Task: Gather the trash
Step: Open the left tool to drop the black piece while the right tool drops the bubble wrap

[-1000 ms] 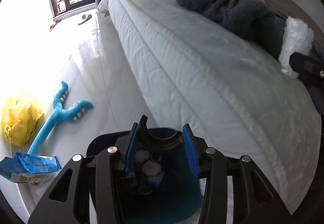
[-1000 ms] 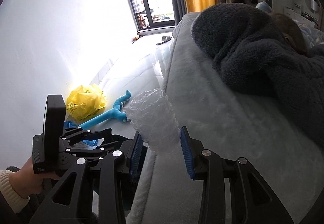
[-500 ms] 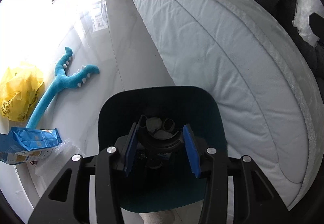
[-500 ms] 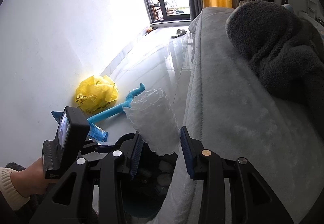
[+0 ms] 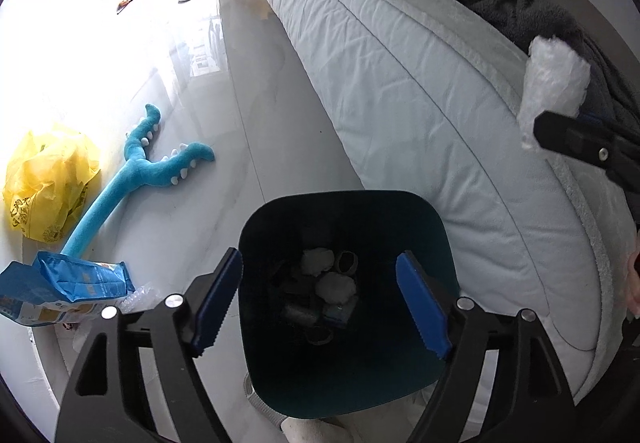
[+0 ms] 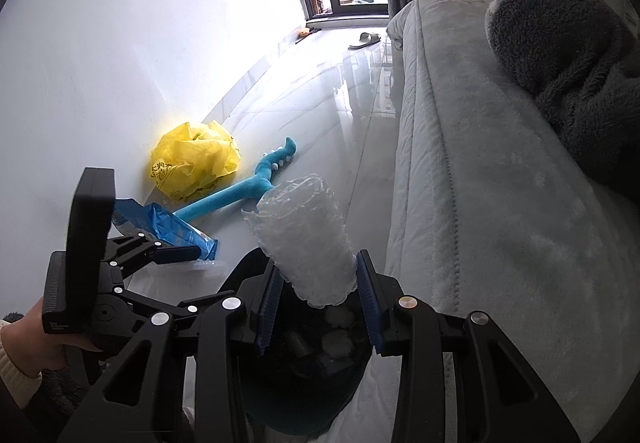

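Our right claw [image 6: 318, 297] clamps bubble wrap roll [image 6: 304, 239] above bin [image 5: 348, 307]; left claw [image 5: 320, 307] wide open, empty. Off-centre release risks wrap bouncing onto floor [image 5: 256, 115].

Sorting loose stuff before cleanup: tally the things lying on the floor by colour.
Yellow: 1, plastic bag
Blue: 2, plush toy and snack bag
Dark teal: 1, trash bin
Grey: 1, slipper
Total: 5

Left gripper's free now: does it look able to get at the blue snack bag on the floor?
Probably yes. The left gripper is open and empty above the bin, and the blue snack bag lies uncovered on the floor just left of it.
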